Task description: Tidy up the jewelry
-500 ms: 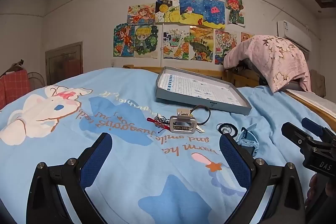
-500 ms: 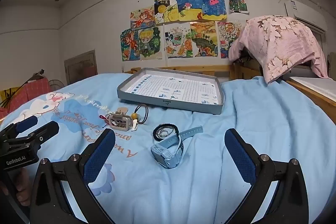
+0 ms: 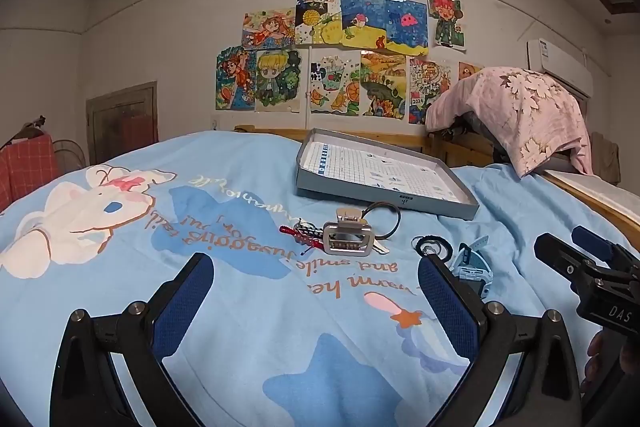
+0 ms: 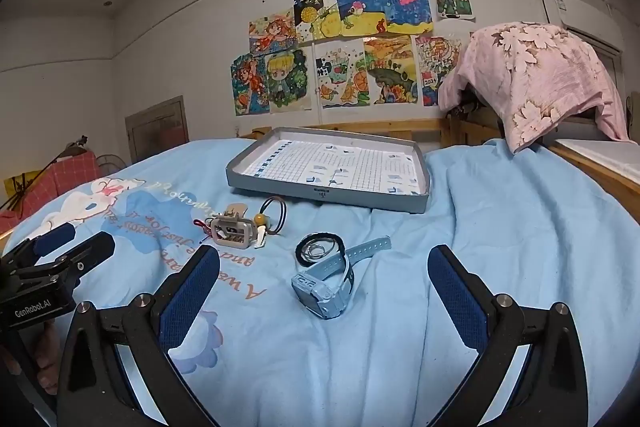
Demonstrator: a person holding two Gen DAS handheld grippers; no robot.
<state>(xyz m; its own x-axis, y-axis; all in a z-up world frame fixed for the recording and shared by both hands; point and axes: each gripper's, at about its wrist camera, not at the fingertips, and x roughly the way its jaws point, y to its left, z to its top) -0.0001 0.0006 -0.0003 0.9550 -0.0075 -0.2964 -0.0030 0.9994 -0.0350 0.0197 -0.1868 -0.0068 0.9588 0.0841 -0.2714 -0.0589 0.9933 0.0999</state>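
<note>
Both tools hang above a bed covered by a light blue printed bedsheet (image 4: 500,227), and each stands with its blue-padded jaws spread wide and nothing between them. The left tool (image 3: 316,279) faces a square silver metal hair clip (image 3: 347,238) that lies on the sheet just in front of the shallow grey rectangular tray (image 3: 384,197). A red and black braided cord (image 3: 302,235) touches the clip on its left, and a thin black loop bracelet (image 3: 384,221) lies behind it. The right tool (image 4: 324,279) faces a pale blue plastic wristwatch (image 4: 326,283) with its strap curled open, and a black ring-shaped hair tie (image 4: 320,249) lies just beside the watch, on its far side. A small yellow bead charm (image 4: 260,219) sits against the clip's right edge.

The tray is lined with white paper printed in a fine blue grid; a small dark label sits on its near wall, too small to read. The sheet carries brown script, upside down from these views, with "and smile" and "warm" legible next to a white cartoon rabbit (image 3: 84,207). The neighbouring tool's body reads "GenRobot.AI" in the right wrist view and "DAS" in the left. Children's coloured drawings (image 4: 352,43) cover the back wall; one bears "2024". A pink flowered cloth (image 4: 536,79) drapes over something at the bedside.
</note>
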